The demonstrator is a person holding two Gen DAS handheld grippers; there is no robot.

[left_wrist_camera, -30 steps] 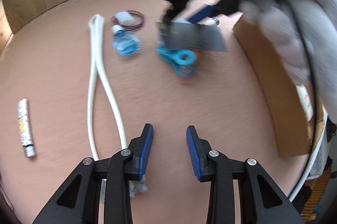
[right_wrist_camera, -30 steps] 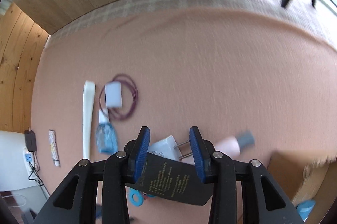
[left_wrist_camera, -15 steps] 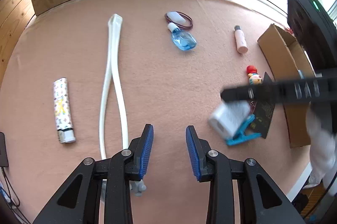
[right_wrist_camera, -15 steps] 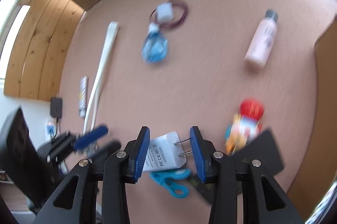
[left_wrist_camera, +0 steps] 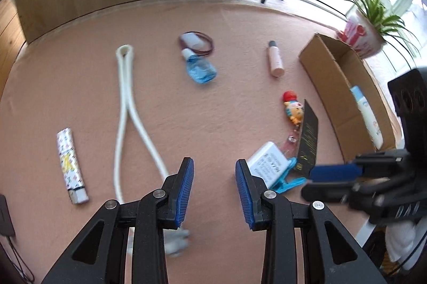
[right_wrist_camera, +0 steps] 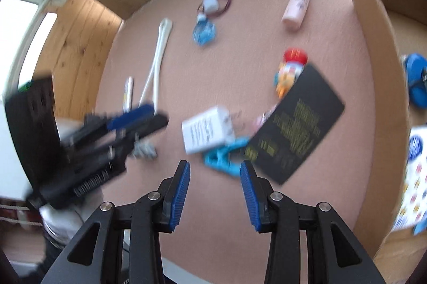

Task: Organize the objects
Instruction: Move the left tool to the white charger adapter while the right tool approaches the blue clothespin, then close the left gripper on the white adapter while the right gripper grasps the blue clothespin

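- White plug adapter (right_wrist_camera: 206, 130): lies flat on the pink worktop (right_wrist_camera: 267, 22), ahead of the right claw (right_wrist_camera: 214, 193) and not touched by it; in the left wrist view the adapter (left_wrist_camera: 268, 161) sits just right of the left claw (left_wrist_camera: 214, 190). Its long axis runs roughly crosswise to the right claw, prongs pointing right toward the black card (right_wrist_camera: 293, 124).
- Right claw: jaws spread, nothing between them.
- Left claw: jaws spread, empty, above bare worktop.
- Blue clip (right_wrist_camera: 224, 156): partly under the adapter, between it and the right claw.
- Black card: tilted, overlapping the clip's right end; a small red-capped cartoon figure (right_wrist_camera: 291, 68) lies at its far corner.
- Cardboard box (right_wrist_camera: 373, 49): open, on the right edge of the worktop, with items inside it.
- Pink bottle (right_wrist_camera: 296, 7): lying down farther away, grey cap pointing away.
- Blue bottle (right_wrist_camera: 204, 30): near a purple hair tie (right_wrist_camera: 225, 5) holding a small white item.
- White looped cord (left_wrist_camera: 125, 102) and patterned lighter (left_wrist_camera: 71, 165): well to the left.
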